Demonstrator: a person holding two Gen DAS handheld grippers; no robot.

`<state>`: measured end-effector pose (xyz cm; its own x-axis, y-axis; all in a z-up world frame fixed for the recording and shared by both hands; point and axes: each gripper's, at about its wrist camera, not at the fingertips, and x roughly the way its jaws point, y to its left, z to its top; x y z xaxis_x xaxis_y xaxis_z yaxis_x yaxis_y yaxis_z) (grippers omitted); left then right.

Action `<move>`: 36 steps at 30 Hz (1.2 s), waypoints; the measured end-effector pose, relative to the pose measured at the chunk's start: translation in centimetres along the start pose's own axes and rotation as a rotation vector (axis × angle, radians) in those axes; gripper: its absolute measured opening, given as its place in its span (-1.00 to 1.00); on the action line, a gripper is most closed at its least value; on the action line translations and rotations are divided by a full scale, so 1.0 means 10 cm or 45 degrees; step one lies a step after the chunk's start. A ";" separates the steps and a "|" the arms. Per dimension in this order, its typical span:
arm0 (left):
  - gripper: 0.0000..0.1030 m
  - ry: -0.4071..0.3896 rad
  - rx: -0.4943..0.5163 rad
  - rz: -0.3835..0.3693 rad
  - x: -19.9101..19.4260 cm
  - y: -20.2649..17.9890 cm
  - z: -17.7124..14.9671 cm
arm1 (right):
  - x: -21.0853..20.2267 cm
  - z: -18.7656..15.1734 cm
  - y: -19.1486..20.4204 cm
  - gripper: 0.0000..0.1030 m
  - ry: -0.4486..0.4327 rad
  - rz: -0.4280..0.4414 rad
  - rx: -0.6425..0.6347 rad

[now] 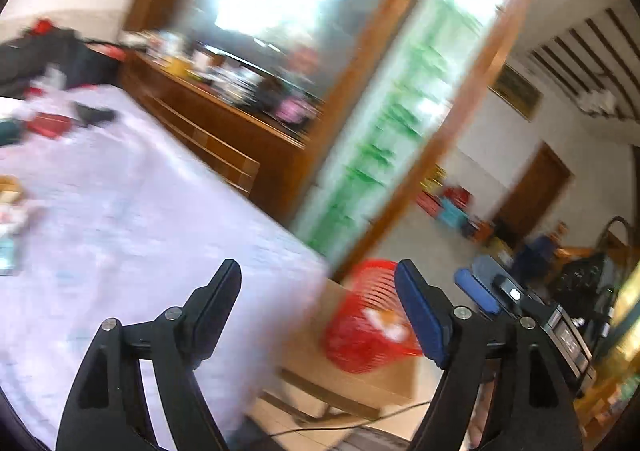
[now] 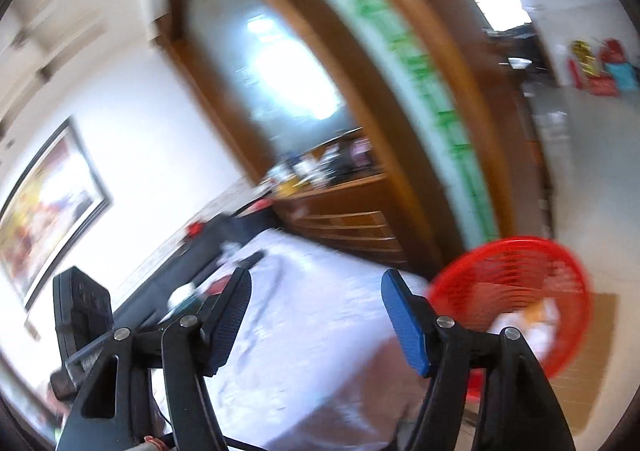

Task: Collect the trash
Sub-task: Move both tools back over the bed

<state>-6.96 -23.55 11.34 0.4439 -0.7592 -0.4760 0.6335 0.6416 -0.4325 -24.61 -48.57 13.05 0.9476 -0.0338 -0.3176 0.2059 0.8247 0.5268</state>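
Note:
A red slatted plastic basket (image 1: 368,327) stands on the floor just past the corner of the bed (image 1: 140,211), with white and orange trash (image 1: 386,325) inside it. My left gripper (image 1: 320,287) is open and empty, pointing over the bed corner toward the basket. In the right wrist view the basket (image 2: 512,291) is at lower right, holding white and orange scraps (image 2: 536,315). My right gripper (image 2: 316,299) is open above the lavender sheet (image 2: 304,331), with nothing between its fingers. Both views are blurred.
Small items lie on the bed's far side: a red box (image 1: 50,125), a dark object (image 1: 94,113) and packets (image 1: 10,211) at the left edge. A cluttered wooden dresser (image 1: 208,119) runs along the bed. Cardboard (image 1: 360,383) lies under the basket, and a cable (image 1: 340,427) crosses the floor.

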 end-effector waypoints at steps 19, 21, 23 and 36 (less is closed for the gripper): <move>0.57 -0.283 -0.166 0.641 -1.80 1.67 -0.02 | 1.42 -0.88 1.86 0.52 0.362 0.451 -0.314; 0.57 -0.284 -0.160 0.676 -1.86 1.74 -0.01 | 1.58 -0.95 1.97 0.52 0.404 0.453 -0.325; 0.57 -0.282 -0.166 0.664 -1.88 1.80 -0.01 | 1.72 -1.02 2.06 0.52 0.448 0.472 -0.313; 0.57 -0.052 -0.192 0.622 -1.23 2.35 0.10 | 2.71 -1.20 2.17 0.52 0.654 0.481 -0.141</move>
<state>3.13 0.71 7.80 0.6916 -0.3682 -0.6214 0.2484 0.9291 -0.2741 2.65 -24.79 6.41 0.7068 0.5218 -0.4776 -0.1712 0.7813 0.6003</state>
